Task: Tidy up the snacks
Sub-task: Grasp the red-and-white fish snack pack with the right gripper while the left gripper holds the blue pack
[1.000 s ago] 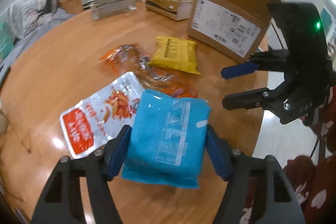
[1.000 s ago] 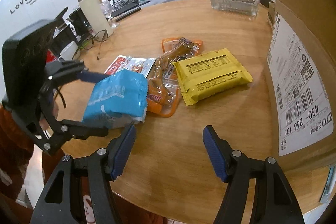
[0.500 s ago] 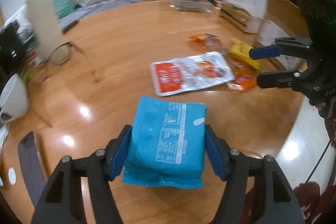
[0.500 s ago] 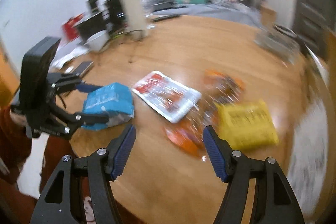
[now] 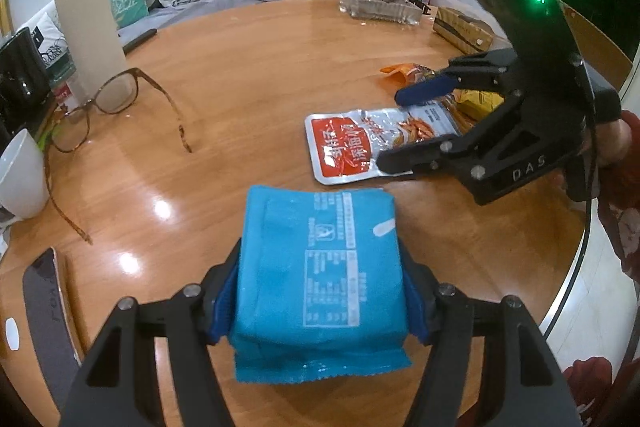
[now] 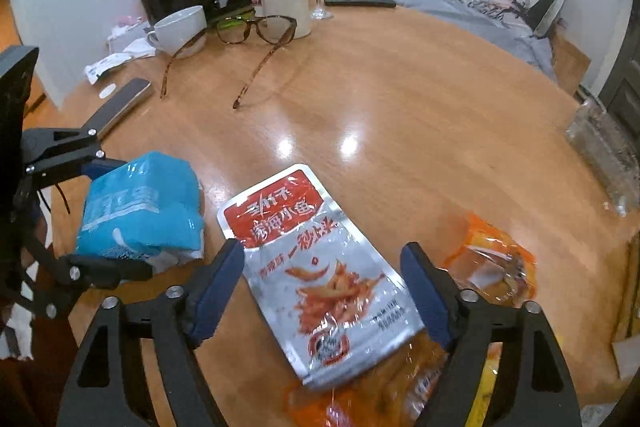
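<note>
Holding the blue snack packet point(image 5: 320, 279) clamped across its width, the left gripper point(image 5: 320, 301) keeps it off the wooden table point(image 5: 256, 75), presumably so it can be carried clear of the other snacks. Both pads press the packet's sides; the crimped bottom seam hangs free below.

Right gripper point(image 6: 322, 287): jaws opening, straddling the silver-and-red pouch point(image 6: 316, 267), pads not pressing it. The pouch lies flat on the table, its lower end overlapping the orange packet point(image 6: 496, 267). The spread looks set to take the pouch by its long edges.

A yellow packet point(image 5: 478, 103) sits half hidden behind the right gripper. Glasses point(image 6: 256, 31), mug point(image 6: 180, 27) and phone point(image 6: 124, 99) lie well apart, on the table's far side.

Judgement: sorting is partly done.
</note>
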Demonstrator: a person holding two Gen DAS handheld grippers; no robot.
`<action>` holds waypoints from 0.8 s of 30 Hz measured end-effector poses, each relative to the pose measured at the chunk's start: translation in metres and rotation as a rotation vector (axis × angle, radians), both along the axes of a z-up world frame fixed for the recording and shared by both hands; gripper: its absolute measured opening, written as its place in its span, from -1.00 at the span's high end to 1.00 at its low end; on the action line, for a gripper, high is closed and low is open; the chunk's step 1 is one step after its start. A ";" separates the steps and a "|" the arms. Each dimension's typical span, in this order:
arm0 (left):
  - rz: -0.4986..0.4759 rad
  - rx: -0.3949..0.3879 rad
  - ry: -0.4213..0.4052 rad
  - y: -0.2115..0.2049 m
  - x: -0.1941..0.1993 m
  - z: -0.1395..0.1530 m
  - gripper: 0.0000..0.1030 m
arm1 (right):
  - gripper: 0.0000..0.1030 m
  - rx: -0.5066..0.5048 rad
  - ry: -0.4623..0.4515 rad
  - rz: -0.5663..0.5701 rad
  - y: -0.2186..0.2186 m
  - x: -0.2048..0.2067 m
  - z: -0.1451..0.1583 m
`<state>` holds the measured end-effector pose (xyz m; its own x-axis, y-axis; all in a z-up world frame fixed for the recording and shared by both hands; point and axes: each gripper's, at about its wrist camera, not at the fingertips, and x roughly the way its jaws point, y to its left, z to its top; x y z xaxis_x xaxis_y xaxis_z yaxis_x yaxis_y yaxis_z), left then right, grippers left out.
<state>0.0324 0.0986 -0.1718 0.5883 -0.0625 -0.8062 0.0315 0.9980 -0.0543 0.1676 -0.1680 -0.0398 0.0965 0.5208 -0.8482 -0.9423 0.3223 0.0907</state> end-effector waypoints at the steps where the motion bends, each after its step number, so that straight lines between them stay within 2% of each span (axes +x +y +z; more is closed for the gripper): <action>1: 0.002 0.000 -0.001 0.000 -0.001 0.000 -0.23 | -0.58 -0.009 0.011 0.008 0.001 0.000 -0.002; 6: 0.025 -0.005 -0.006 0.006 -0.004 0.000 -0.23 | -0.58 -0.026 0.041 0.054 -0.010 -0.021 0.002; 9: 0.044 -0.003 -0.007 0.010 -0.003 0.000 -0.23 | -0.58 -0.045 -0.014 0.050 -0.013 -0.036 0.000; 12: 0.063 0.005 -0.011 0.013 -0.005 0.000 -0.23 | -0.58 -0.044 -0.071 0.013 -0.010 -0.038 -0.002; 15: 0.077 0.005 -0.014 0.016 -0.005 -0.001 -0.22 | -0.58 -0.030 -0.038 -0.055 -0.001 -0.031 -0.005; 17: 0.080 0.004 -0.017 0.017 -0.007 -0.001 -0.22 | -0.56 -0.024 -0.051 -0.080 0.003 -0.031 -0.005; 21: 0.087 0.000 -0.021 0.019 -0.007 -0.001 -0.22 | -0.27 -0.001 -0.060 -0.112 0.008 -0.032 -0.004; 24: 0.095 -0.005 -0.026 0.020 -0.009 0.000 -0.22 | -0.27 -0.005 -0.060 -0.129 0.010 -0.033 -0.003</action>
<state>0.0235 0.1189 -0.1717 0.6126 -0.0093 -0.7904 -0.0614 0.9964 -0.0593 0.1342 -0.1579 -0.0432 0.2133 0.4965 -0.8414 -0.8965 0.4418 0.0334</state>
